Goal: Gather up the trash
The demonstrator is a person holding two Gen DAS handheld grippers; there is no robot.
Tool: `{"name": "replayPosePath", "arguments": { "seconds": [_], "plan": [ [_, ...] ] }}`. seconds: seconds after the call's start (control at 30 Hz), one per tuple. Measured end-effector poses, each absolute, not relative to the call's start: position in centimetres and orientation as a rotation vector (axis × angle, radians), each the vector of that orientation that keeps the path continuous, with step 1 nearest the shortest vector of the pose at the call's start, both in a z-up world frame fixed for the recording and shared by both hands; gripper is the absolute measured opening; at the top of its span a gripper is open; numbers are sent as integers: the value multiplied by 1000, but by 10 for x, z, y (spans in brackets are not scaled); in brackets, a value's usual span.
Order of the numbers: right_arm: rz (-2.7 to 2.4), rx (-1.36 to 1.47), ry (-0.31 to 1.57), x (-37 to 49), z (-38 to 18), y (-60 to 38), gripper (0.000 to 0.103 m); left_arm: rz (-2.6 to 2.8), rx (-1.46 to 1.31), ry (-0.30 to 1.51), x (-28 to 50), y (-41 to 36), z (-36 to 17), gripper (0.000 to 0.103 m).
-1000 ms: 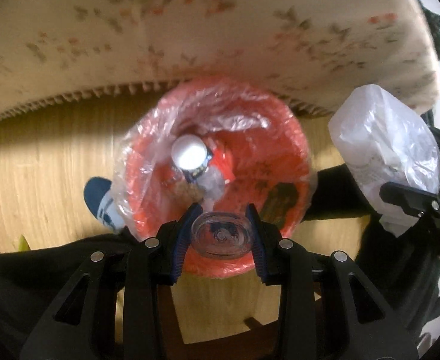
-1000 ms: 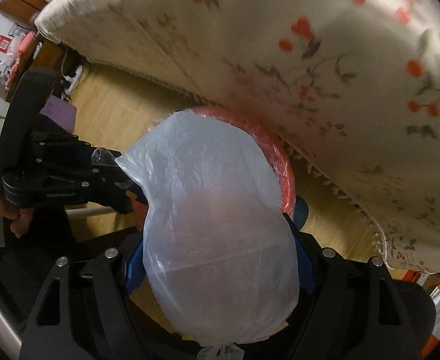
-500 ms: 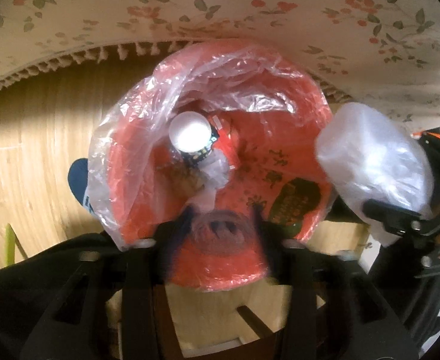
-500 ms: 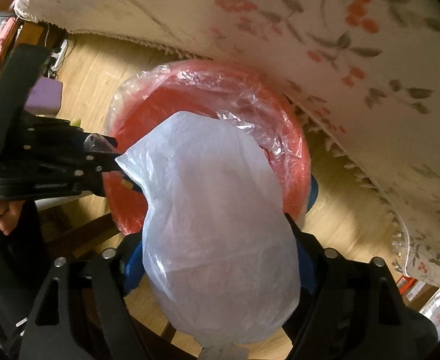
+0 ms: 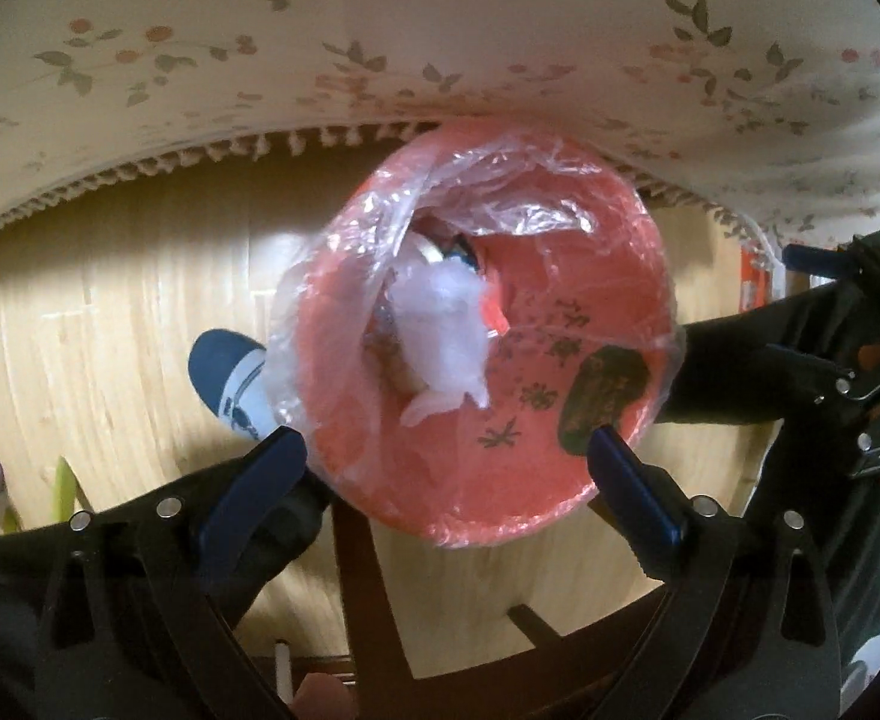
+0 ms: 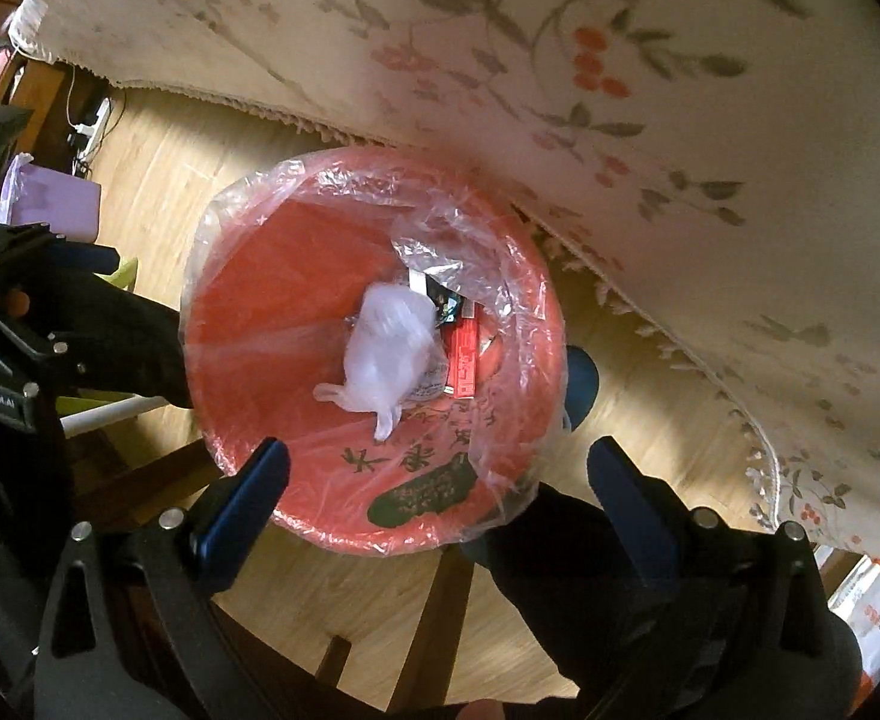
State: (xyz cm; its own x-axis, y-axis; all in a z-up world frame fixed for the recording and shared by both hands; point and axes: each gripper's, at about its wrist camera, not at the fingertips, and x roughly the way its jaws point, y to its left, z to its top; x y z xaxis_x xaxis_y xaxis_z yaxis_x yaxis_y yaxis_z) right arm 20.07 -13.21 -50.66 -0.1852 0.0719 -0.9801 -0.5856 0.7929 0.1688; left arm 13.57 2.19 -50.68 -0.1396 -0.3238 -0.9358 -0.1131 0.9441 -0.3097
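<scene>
Dropped: the white bag (image 6: 389,354) now lies inside the red bin (image 6: 242,360). Only the right view shows a red packet (image 6: 463,357) beside it. Left gripper (image 5: 446,468) and right gripper (image 6: 440,471) both spread wide, empty.

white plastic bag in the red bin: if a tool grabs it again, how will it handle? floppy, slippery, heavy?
Probably floppy: the white plastic bag lies slumped and rounded in the red bin, with loose knotted ends trailing. Likely light for its size, since its film looks thin and translucent. Possibly slippery, as the film appears glossy; pinching the loose ends seems safer than squeezing the body.
</scene>
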Motion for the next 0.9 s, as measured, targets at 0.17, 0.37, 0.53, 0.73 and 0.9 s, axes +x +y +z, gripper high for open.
{"name": "replayPosePath", "arguments": {
  "seconds": [0.17,0.37,0.53,0.73,0.9],
  "plan": [
    [576,-419,1636,196,-490,-137,98,-170,-294,1714,131,25,-492,97],
    [583,-382,1635,190,-475,-143,98,-188,-254,1714,126,18,-474,97],
    [591,-362,1625,184,-458,-145,98,-202,-233,1701,121,13,-456,97],
    [600,-342,1596,176,-431,-146,98,-212,-203,1676,116,9,-431,97],
    [597,-327,1567,170,-411,-148,98,-225,-183,1647,111,5,-407,97]
  ]
}}
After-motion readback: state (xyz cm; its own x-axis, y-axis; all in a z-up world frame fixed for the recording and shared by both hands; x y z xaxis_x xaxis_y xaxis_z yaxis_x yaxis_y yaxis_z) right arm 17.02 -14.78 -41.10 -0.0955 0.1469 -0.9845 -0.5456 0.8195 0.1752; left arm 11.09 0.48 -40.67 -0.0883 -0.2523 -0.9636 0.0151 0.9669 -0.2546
